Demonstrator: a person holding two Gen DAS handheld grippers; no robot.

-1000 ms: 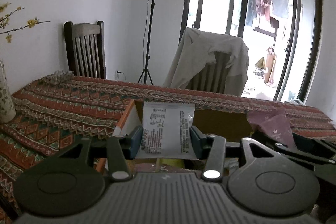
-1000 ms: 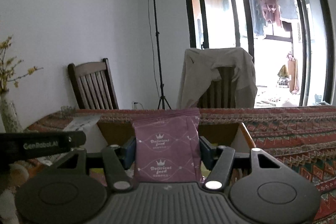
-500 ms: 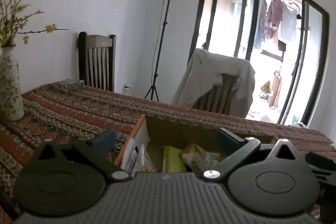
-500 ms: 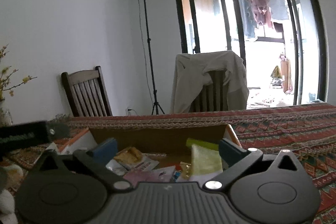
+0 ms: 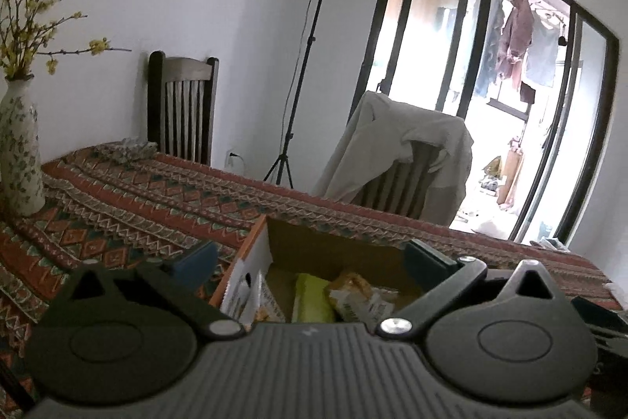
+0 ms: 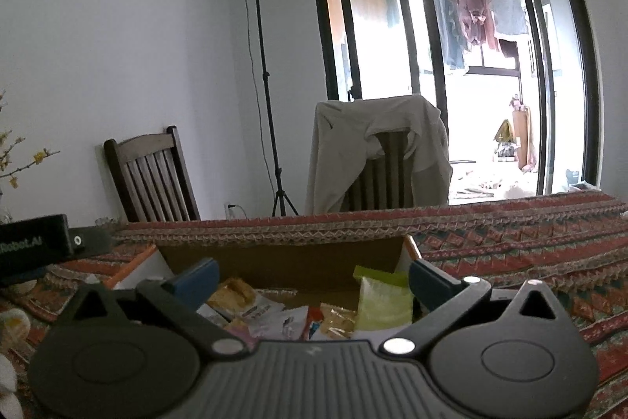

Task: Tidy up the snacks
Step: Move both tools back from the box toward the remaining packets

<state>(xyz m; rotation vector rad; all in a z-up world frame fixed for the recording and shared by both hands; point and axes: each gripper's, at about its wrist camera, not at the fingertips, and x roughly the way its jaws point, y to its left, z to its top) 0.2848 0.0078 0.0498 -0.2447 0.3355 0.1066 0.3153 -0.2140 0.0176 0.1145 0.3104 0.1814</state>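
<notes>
An open cardboard box [image 5: 333, 246] [image 6: 282, 258] sits on the patterned tablecloth just ahead of both grippers. Several snack packets lie inside it: a lime green packet [image 5: 312, 299] [image 6: 382, 301], a yellow one [image 5: 353, 285] [image 6: 233, 291] and white printed ones [image 6: 274, 319]. My left gripper [image 5: 310, 258] hangs open over the box's near left side, nothing between its blue pads [image 5: 194, 260]. My right gripper [image 6: 312, 275] is open too, above the box, with empty jaws. The left gripper's black body [image 6: 35, 248] shows at the left edge of the right wrist view.
A flowered vase [image 5: 17, 152] with yellow blossoms stands at the table's left. Two wooden chairs [image 5: 182, 112] stand behind the table, one draped with a beige jacket [image 5: 396, 152] [image 6: 376, 152]. A light stand [image 6: 263, 77] and glass doors [image 6: 451, 65] are farther back.
Both grippers opened and let go of their packets: the white printed one from the left, the purple one from the right. Both packets dropped from view and both hands rose slightly.
</notes>
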